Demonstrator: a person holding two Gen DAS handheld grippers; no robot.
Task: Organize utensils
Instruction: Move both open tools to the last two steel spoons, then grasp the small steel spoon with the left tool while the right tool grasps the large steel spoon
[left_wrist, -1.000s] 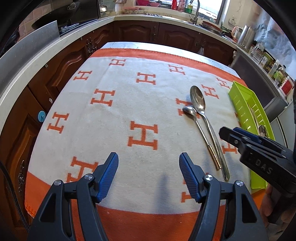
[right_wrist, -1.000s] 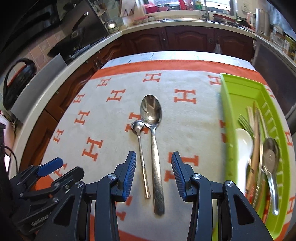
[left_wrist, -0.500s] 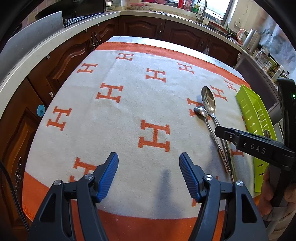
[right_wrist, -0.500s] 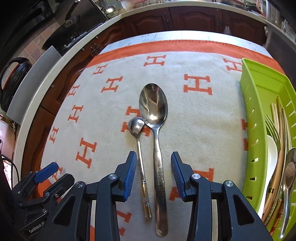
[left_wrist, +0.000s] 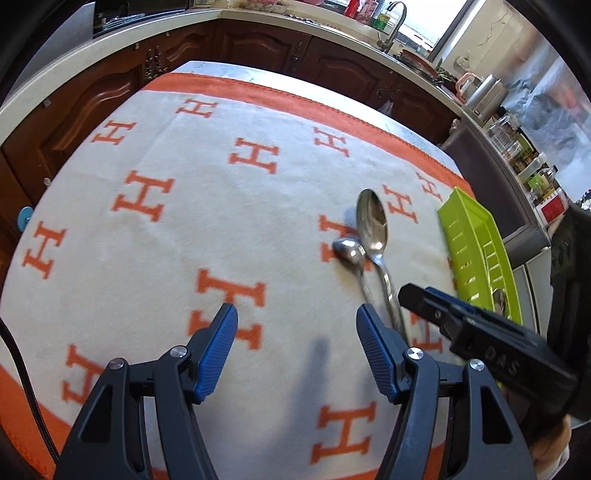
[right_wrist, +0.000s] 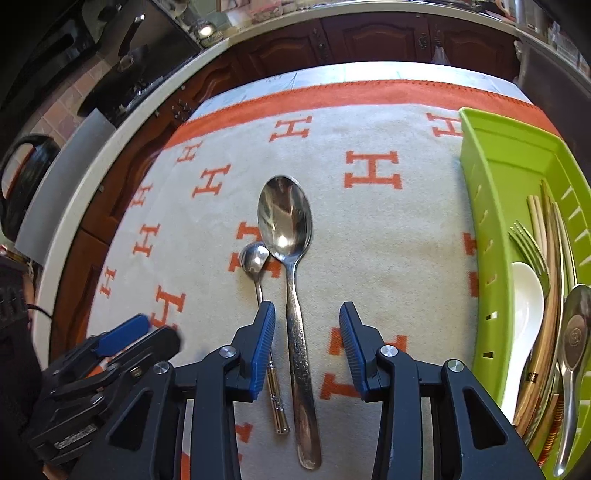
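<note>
A large steel spoon (right_wrist: 291, 273) and a small steel spoon (right_wrist: 258, 273) lie side by side on the orange-and-cream cloth (right_wrist: 388, 240). My right gripper (right_wrist: 307, 328) is open, low over the large spoon's handle, with its fingers on either side of the handle. The left finger (right_wrist: 264, 339) covers part of the small spoon's handle. The spoons also show in the left wrist view: large (left_wrist: 373, 229), small (left_wrist: 351, 254). My left gripper (left_wrist: 297, 339) is open and empty over bare cloth, left of the spoons. The right gripper (left_wrist: 424, 299) shows there beside it.
A green slotted tray (right_wrist: 484, 206) at the table's right edge holds a white spoon (right_wrist: 526, 295), forks, chopsticks and more cutlery. It also shows in the left wrist view (left_wrist: 469, 240). Wooden cabinets and a countertop ring the table.
My right gripper has moved forward and down along the large spoon's handle. My left gripper has moved forward and to the right, closer to the spoons.
</note>
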